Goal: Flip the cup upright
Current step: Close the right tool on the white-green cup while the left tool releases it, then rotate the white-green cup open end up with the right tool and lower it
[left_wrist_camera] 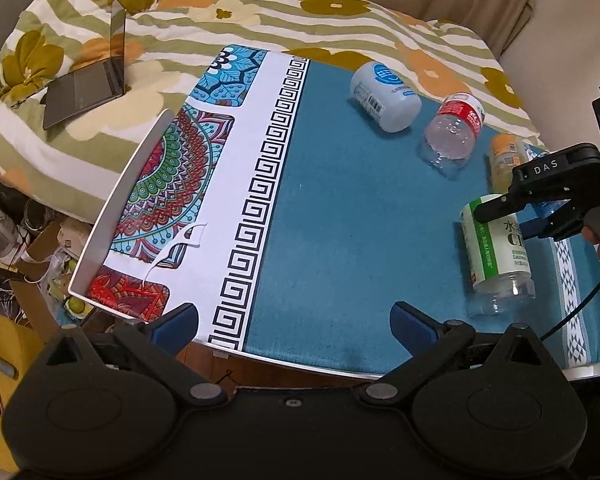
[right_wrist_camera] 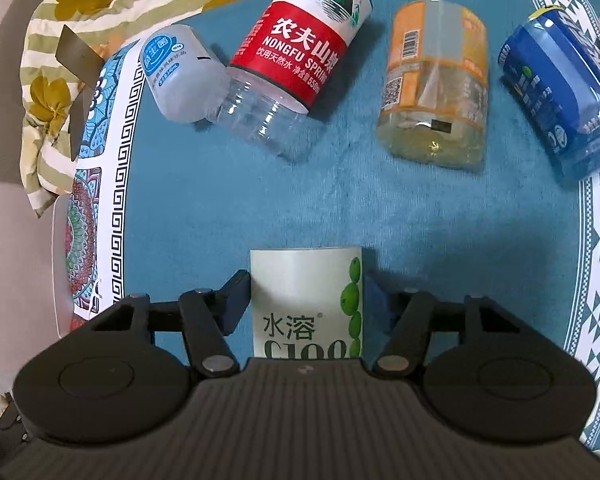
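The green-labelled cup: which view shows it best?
The left wrist view: the green-labelled cup shows nearly whole, lying on the teal cloth between the right gripper's fingers. The right wrist view shows only its label, cropped by the gripper body.

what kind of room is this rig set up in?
Most likely a bedroom at home: a small table with a patterned cloth stands against a bed with a floral quilt, an open laptop lies on the quilt, and household clutter sits on the floor.
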The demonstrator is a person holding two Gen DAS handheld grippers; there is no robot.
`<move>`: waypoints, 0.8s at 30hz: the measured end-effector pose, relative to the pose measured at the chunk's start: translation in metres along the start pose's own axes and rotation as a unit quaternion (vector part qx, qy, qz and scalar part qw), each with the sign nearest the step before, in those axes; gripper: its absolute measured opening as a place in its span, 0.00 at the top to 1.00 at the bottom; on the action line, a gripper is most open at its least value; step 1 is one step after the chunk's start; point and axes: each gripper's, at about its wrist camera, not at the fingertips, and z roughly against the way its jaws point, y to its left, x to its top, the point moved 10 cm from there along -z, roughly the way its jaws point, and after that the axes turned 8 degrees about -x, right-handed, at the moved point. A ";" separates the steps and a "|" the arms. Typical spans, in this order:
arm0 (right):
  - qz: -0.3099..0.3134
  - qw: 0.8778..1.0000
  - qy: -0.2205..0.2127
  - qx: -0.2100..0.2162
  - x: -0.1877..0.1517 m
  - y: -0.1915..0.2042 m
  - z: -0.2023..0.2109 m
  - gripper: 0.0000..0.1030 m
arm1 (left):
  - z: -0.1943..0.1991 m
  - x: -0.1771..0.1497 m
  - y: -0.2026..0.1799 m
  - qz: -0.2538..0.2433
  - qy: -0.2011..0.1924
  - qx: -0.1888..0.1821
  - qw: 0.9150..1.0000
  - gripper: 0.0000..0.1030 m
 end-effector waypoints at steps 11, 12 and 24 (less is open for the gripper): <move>0.008 0.996 -0.082 0.026 -0.006 0.009 0.051 0.31 | 0.011 0.008 -0.003 -0.012 -0.009 0.003 1.000 0.00; 0.009 0.994 -0.107 0.028 -0.007 0.010 0.064 0.31 | 0.012 0.009 -0.003 -0.014 -0.010 0.003 1.000 0.00; -0.009 0.876 -0.476 -0.073 -0.047 0.017 0.079 0.28 | 0.004 0.003 -0.007 -0.063 -0.018 0.010 0.998 0.00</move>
